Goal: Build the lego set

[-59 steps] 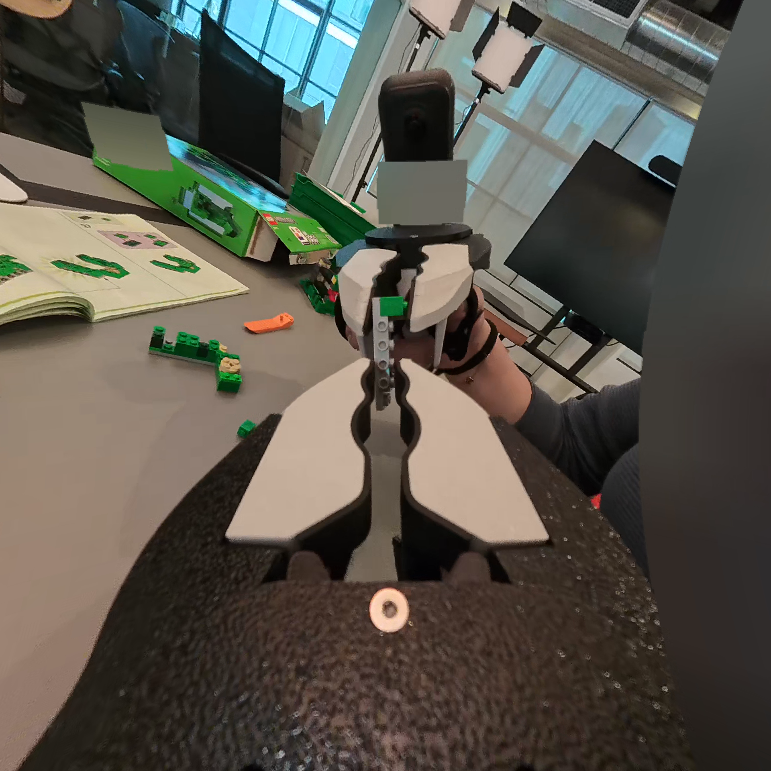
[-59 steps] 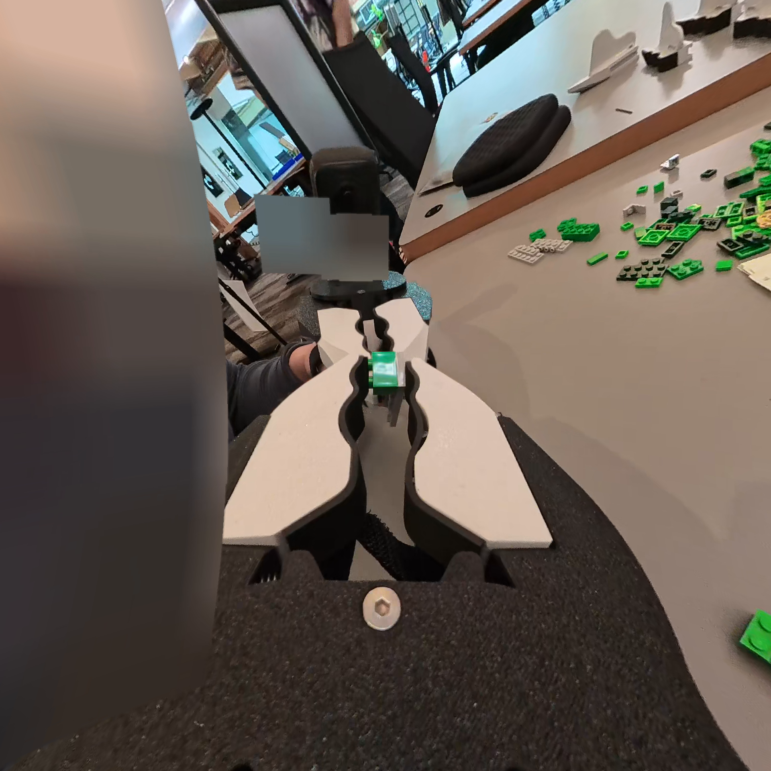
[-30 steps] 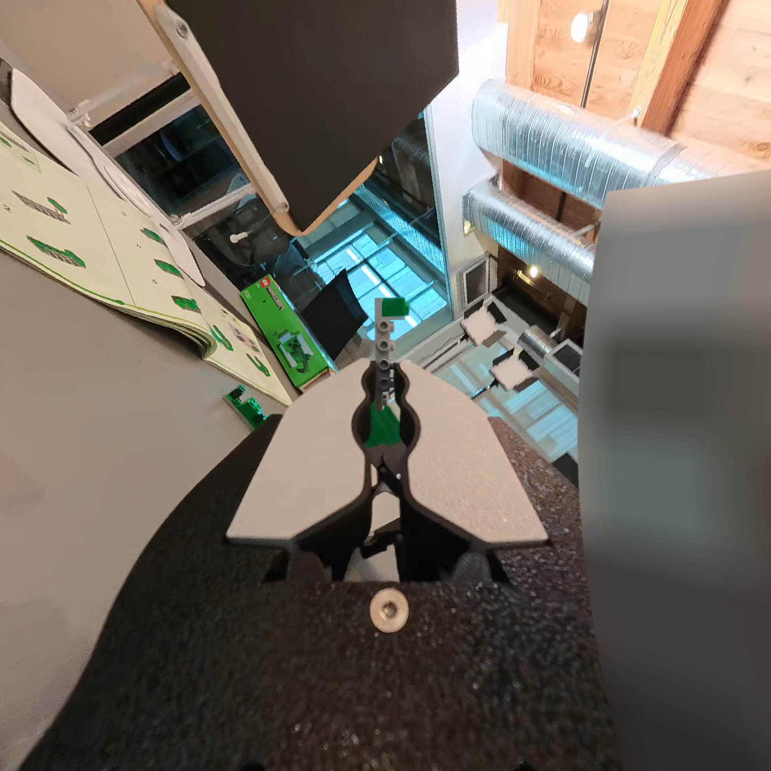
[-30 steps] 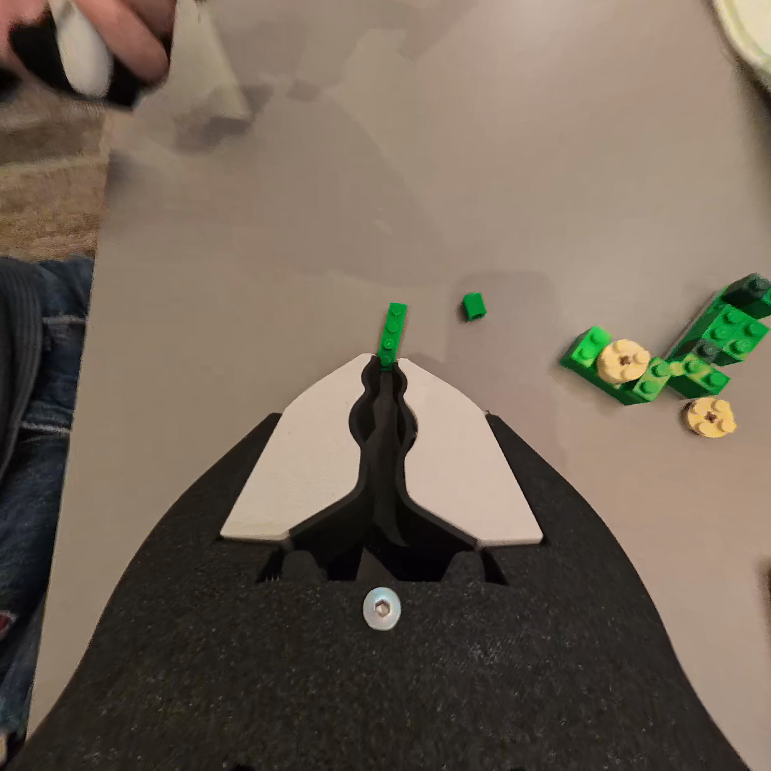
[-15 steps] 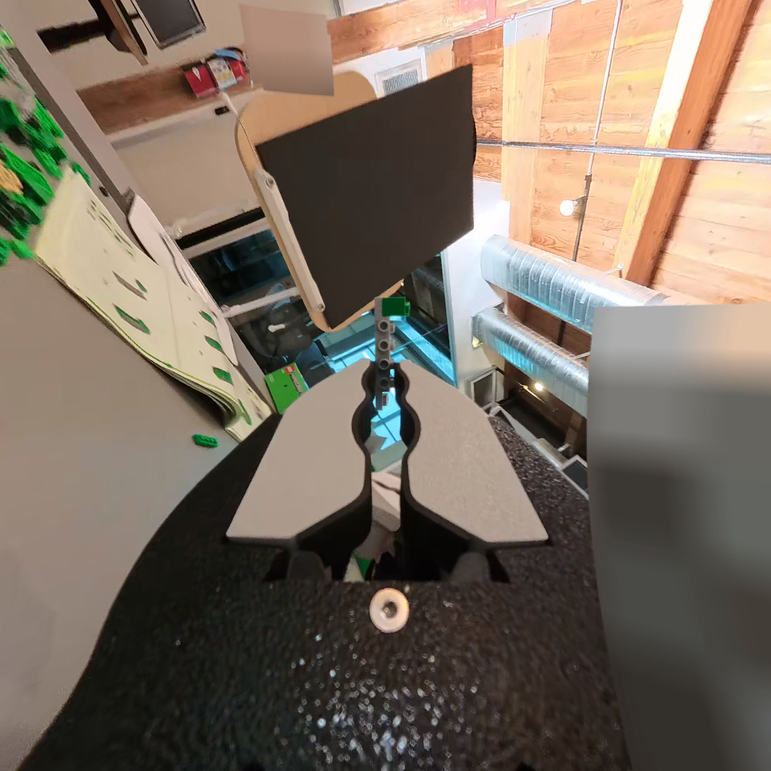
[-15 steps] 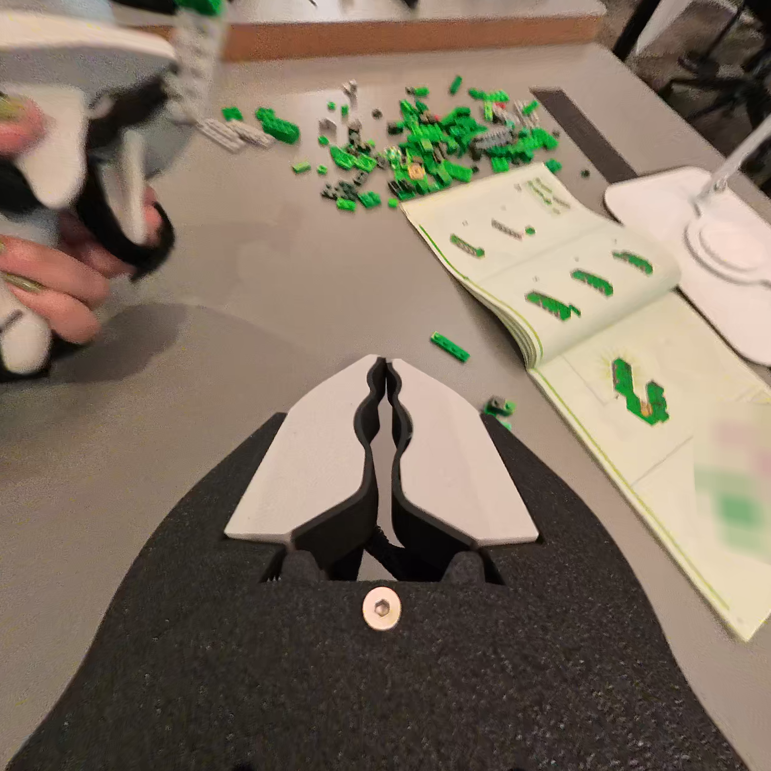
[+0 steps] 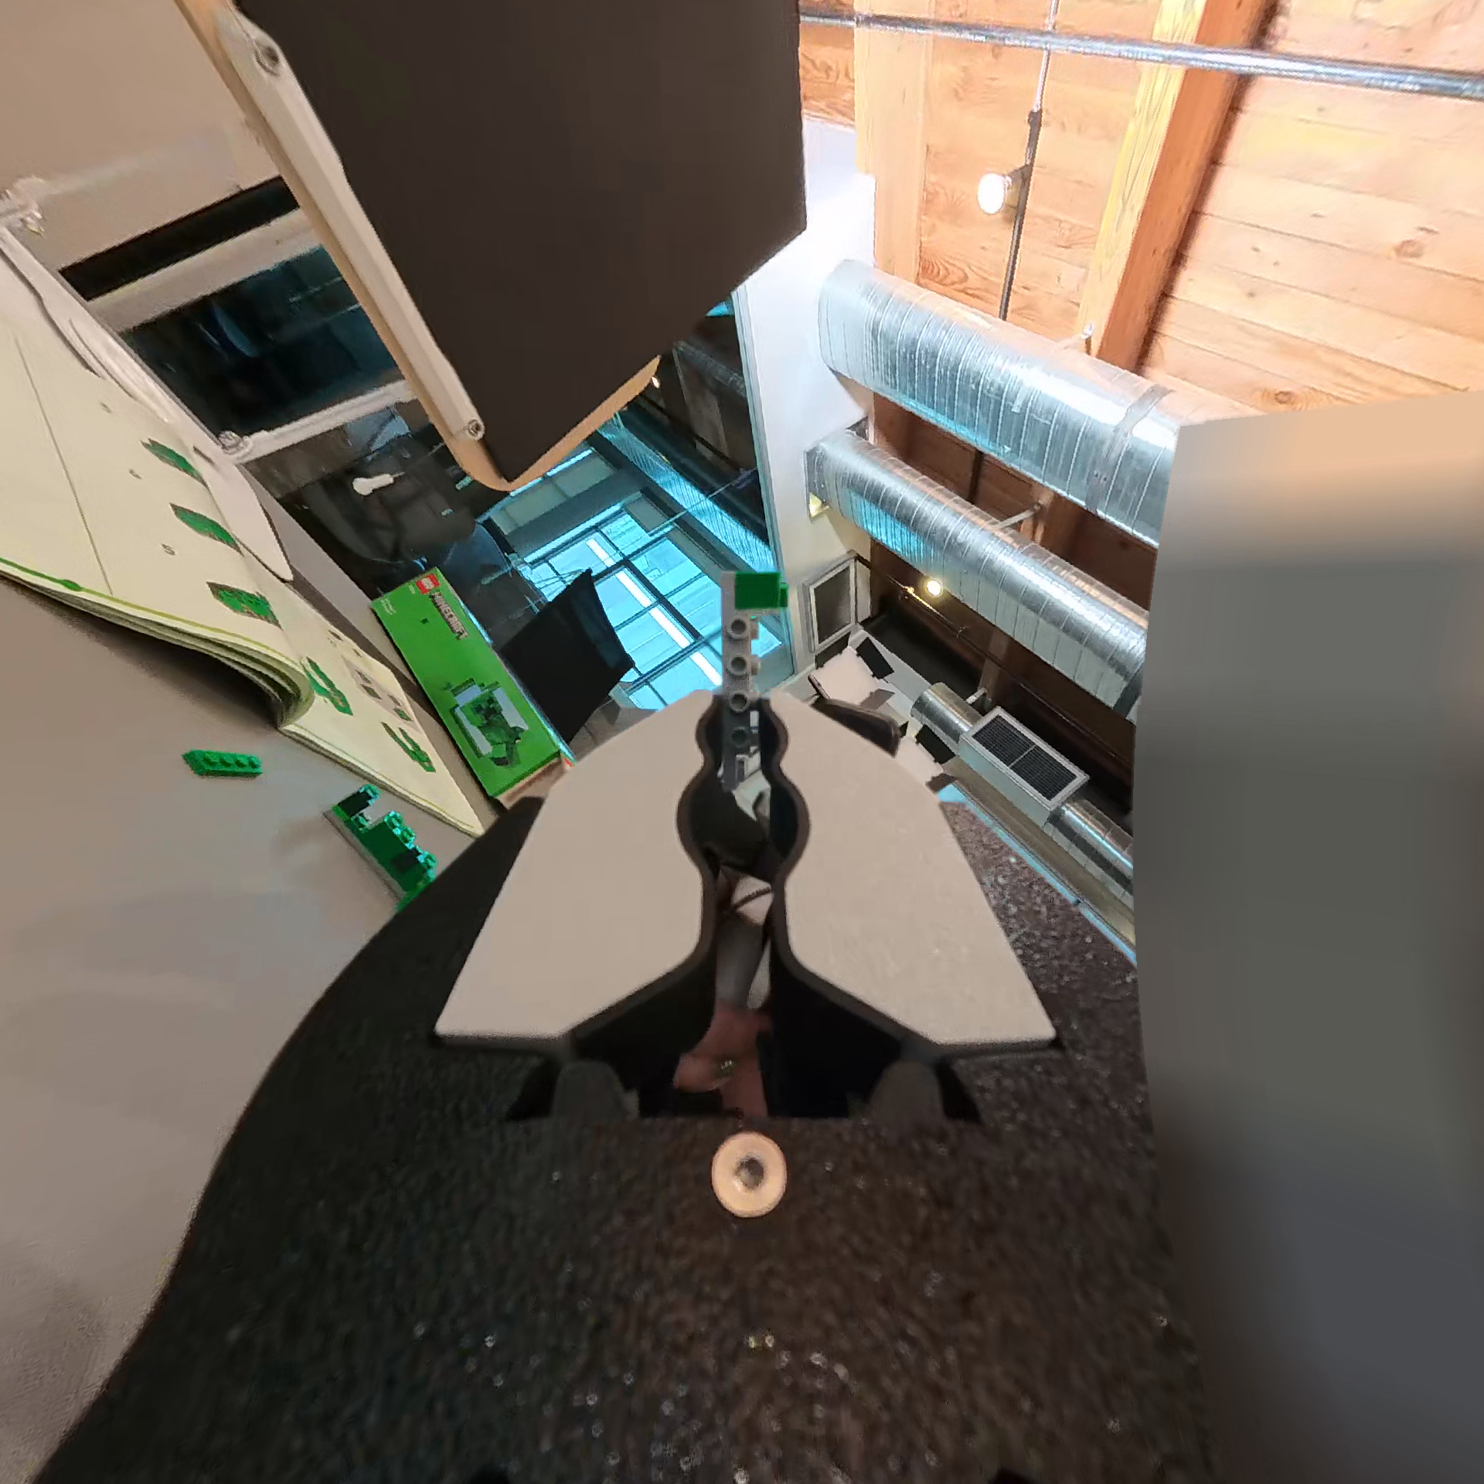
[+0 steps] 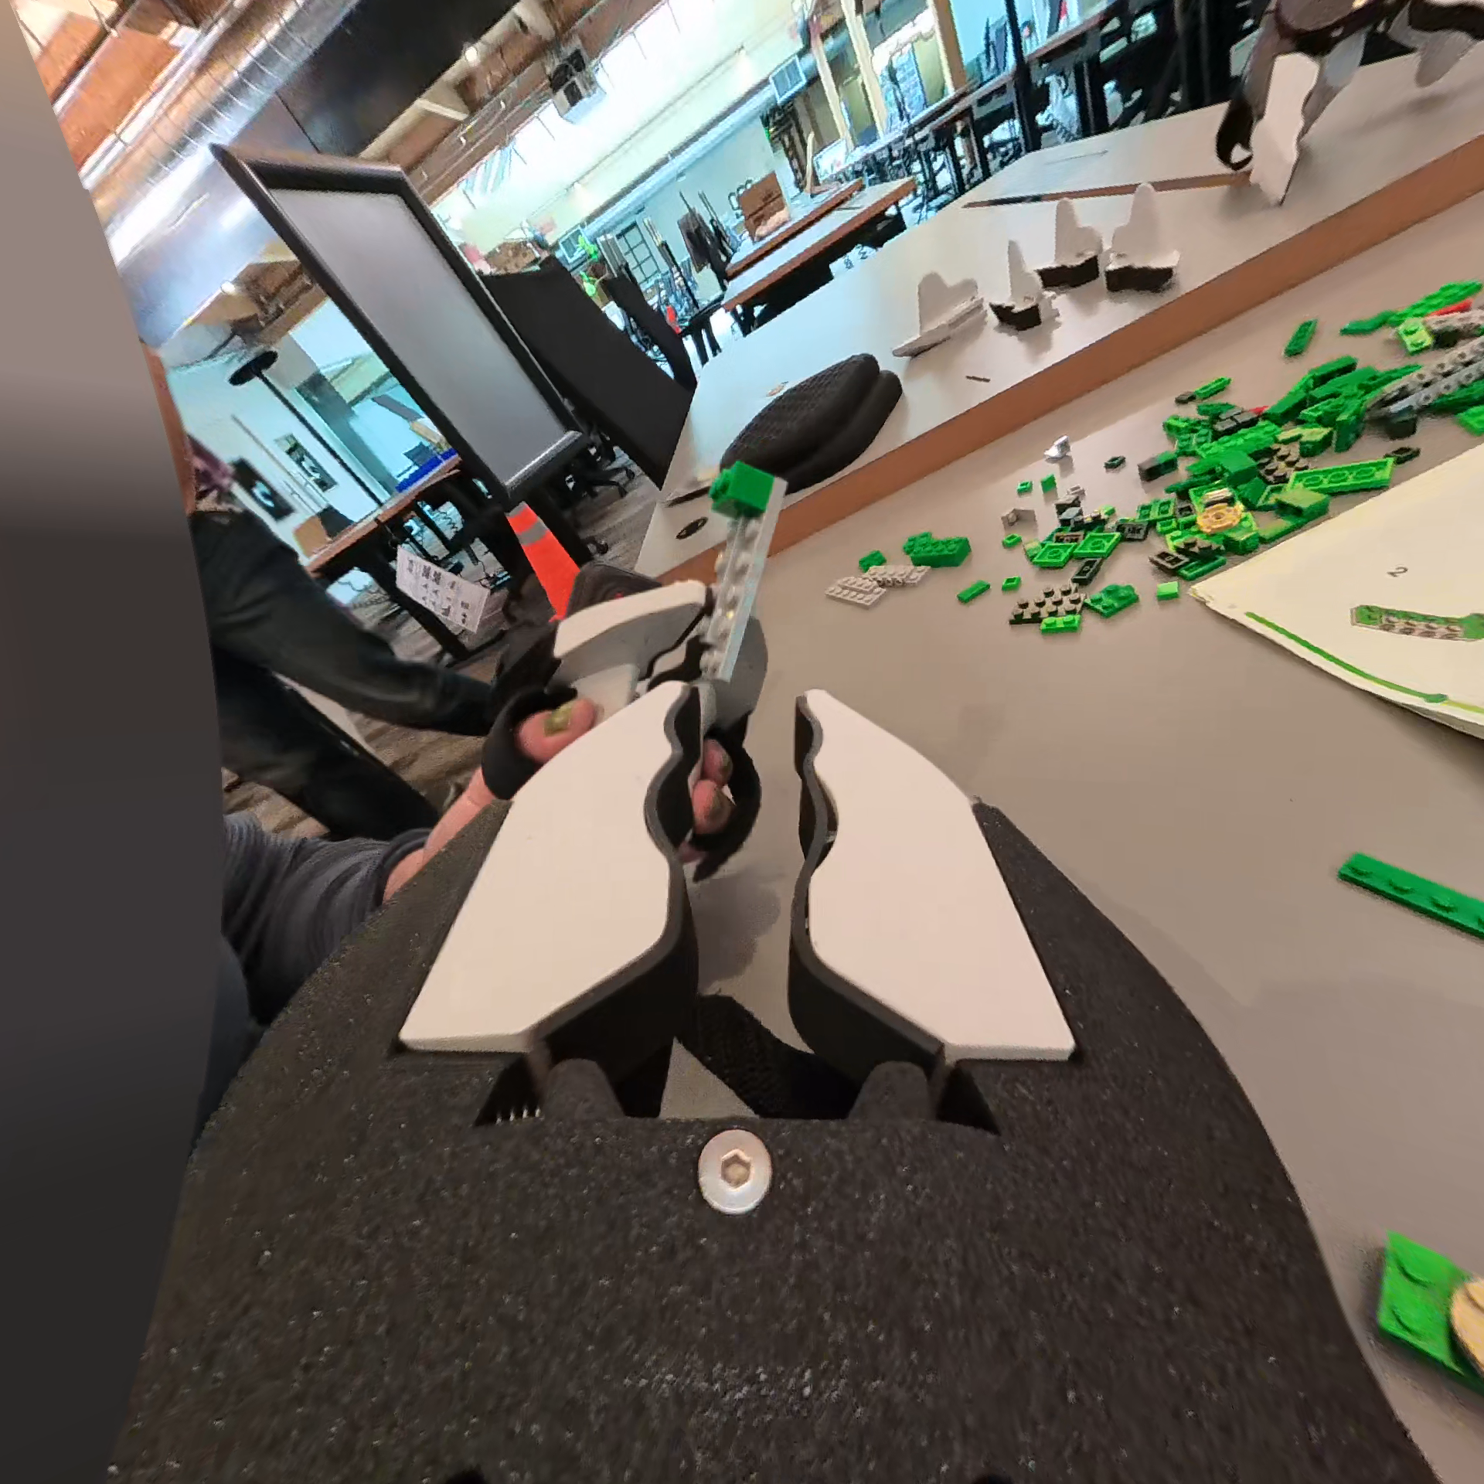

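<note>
Left wrist view: grey studded plate (image 7: pixel 737 673) with green brick (image 7: pixel 759 593) on top, clamped in my left gripper (image 7: pixel 737 715), raised off table. Right gripper (image 8: pixel 743 715) empty, jaws apart. Next I'd fetch the green plate (image 8: pixel 1413 893).

Both grippers (image 7: pixel 743 707) (image 8: pixel 743 707) show pale grey fingers (image 8: pixel 883 867) with wavy black inner edges, a speckled black foam body, one silver screw (image 8: pixel 734 1180). Black fingerless glove (image 8: pixel 514 747), grey sleeve (image 8: pixel 297 891).

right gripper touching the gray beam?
Apart. Right wrist view: right gripper is open and empty; gray beam is clamped farther off in the left gripper.
</note>
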Available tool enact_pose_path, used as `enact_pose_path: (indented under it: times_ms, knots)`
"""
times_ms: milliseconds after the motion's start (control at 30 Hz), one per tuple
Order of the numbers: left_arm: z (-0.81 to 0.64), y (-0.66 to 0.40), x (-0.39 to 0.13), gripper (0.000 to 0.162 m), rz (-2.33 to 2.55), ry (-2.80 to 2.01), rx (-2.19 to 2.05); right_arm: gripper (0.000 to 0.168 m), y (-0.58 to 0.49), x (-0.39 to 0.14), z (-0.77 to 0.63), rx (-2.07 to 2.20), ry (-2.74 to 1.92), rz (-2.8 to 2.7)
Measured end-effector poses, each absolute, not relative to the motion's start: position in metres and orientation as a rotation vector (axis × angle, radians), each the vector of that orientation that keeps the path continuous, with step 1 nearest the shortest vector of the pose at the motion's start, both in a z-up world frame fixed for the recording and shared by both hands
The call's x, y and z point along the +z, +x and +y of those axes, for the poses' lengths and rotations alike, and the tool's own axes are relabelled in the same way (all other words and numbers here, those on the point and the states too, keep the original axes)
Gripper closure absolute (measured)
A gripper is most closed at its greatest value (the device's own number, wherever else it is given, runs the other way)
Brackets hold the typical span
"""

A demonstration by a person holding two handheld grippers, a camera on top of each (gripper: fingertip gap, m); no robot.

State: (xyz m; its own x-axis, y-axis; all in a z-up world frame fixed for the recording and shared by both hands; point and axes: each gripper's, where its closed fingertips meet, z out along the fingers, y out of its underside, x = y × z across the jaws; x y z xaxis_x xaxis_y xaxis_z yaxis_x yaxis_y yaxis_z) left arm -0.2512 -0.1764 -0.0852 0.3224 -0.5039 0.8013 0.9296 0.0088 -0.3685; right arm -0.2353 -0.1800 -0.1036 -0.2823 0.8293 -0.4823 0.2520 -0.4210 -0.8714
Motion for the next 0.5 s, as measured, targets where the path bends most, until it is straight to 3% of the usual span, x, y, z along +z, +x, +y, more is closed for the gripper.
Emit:
enact_pose_path:
  times_ms: [333,400,500]
  knots:
    - [-0.175,-0.238,-0.093,0.153,-0.474,-1.094,-1.268,0.163,-0.235,-0.104,-0.187,1.929,-1.566,-1.35]
    - [-0.177,-0.239,-0.095,0.118,-0.452,-1.134,-1.241,0.163,-0.231,-0.107,-0.185,1.898,-1.57,-1.394]
    - [-0.181,-0.241,-0.093,0.104,-0.35,-1.209,-1.171,0.164,-0.22,-0.112,-0.186,1.832,-1.559,-1.534]
